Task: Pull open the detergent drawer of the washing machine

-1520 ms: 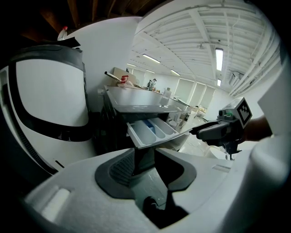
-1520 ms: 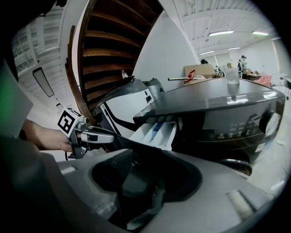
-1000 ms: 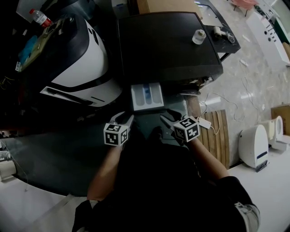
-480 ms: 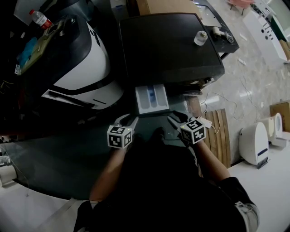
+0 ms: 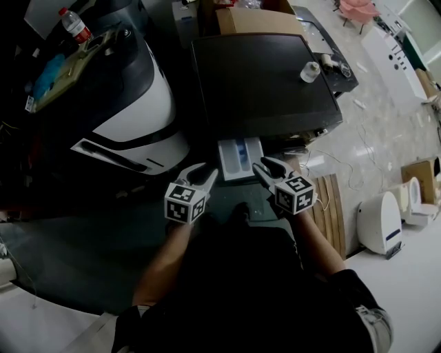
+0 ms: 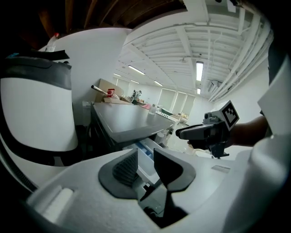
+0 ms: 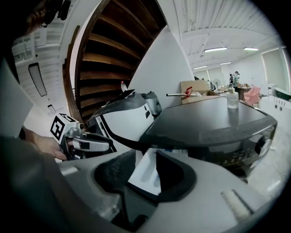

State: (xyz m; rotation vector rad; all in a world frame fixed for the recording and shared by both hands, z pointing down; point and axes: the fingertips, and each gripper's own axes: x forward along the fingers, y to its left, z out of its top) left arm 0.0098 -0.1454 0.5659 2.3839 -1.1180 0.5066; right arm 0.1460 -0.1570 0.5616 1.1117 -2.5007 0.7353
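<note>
The washing machine (image 5: 262, 76) has a dark flat top. Its white detergent drawer (image 5: 240, 157), with a blue compartment, stands pulled out from the front. My left gripper (image 5: 205, 172) hovers just left of the drawer's front and my right gripper (image 5: 264, 165) just right of it. Both pairs of jaws are closing with nothing pressed between the pads. In the right gripper view the drawer (image 7: 148, 175) shows beyond my right gripper (image 7: 145, 166), apart from the pads, and the left gripper (image 7: 108, 145) is at the left. The left gripper view shows my left gripper (image 6: 145, 160) and the right gripper (image 6: 182, 133).
A large white-and-black machine (image 5: 131, 103) stands left of the washer, with a bottle (image 5: 74, 24) on it. A small jar (image 5: 311, 71) sits on the washer top and a cardboard box (image 5: 251, 21) behind it. Wooden slats (image 5: 332, 207), cables and a white appliance (image 5: 379, 220) lie at the right.
Both grippers have risen and moved forward to flank the drawer's front. The right jaws have narrowed. The drawer stays pulled out.
</note>
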